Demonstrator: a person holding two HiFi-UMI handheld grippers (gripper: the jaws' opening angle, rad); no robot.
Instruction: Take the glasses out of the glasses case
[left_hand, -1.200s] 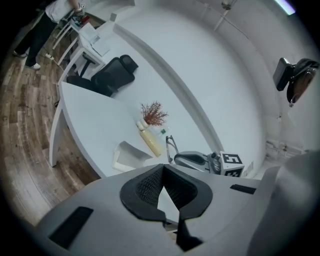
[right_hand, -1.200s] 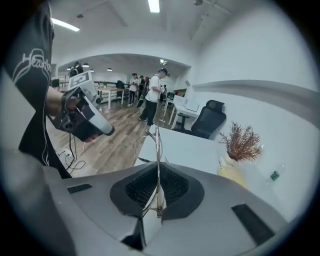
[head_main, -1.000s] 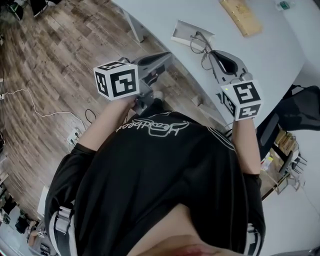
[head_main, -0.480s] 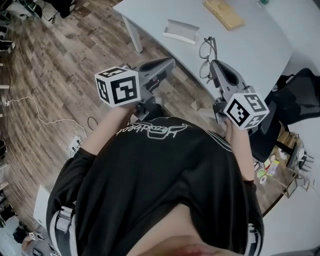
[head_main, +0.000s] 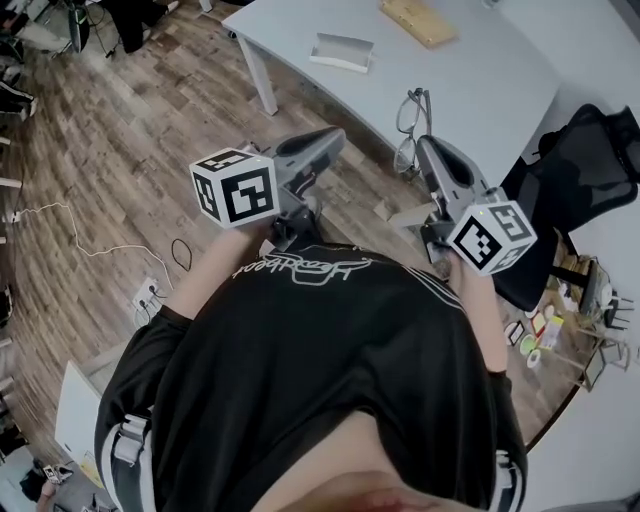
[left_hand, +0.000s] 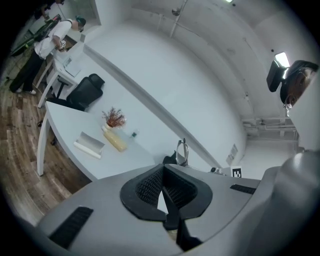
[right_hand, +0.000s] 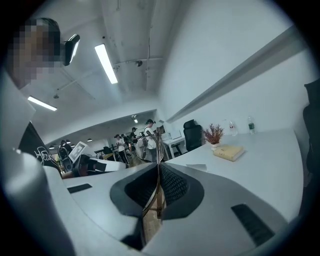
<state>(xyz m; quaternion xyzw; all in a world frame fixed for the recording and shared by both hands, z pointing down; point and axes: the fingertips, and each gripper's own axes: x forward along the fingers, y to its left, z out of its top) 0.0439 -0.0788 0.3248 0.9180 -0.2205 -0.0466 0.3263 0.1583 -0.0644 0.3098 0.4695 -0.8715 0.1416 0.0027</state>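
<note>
My right gripper (head_main: 425, 146) is shut on thin wire-framed glasses (head_main: 410, 112), holding them by one temple in the air over the near edge of the white table (head_main: 480, 80). In the right gripper view the temple runs between the pads and a lens (right_hand: 148, 142) stands up beyond them. The open grey glasses case (head_main: 341, 50) lies on the table, well apart from the glasses. My left gripper (head_main: 335, 136) is shut with nothing in it, raised over the wooden floor left of the table. The glasses (left_hand: 181, 151) and case (left_hand: 90, 144) also show in the left gripper view.
A wooden box (head_main: 420, 20) lies at the table's far side, with a small plant (left_hand: 115, 117) and a bottle behind it. A black office chair (head_main: 580, 170) stands to the right. Cables and a power strip (head_main: 150, 290) lie on the floor. People stand far off.
The right gripper has carried the glasses away from the case, back to the table's near edge. The person has stepped back from the table. The left gripper stayed shut.
</note>
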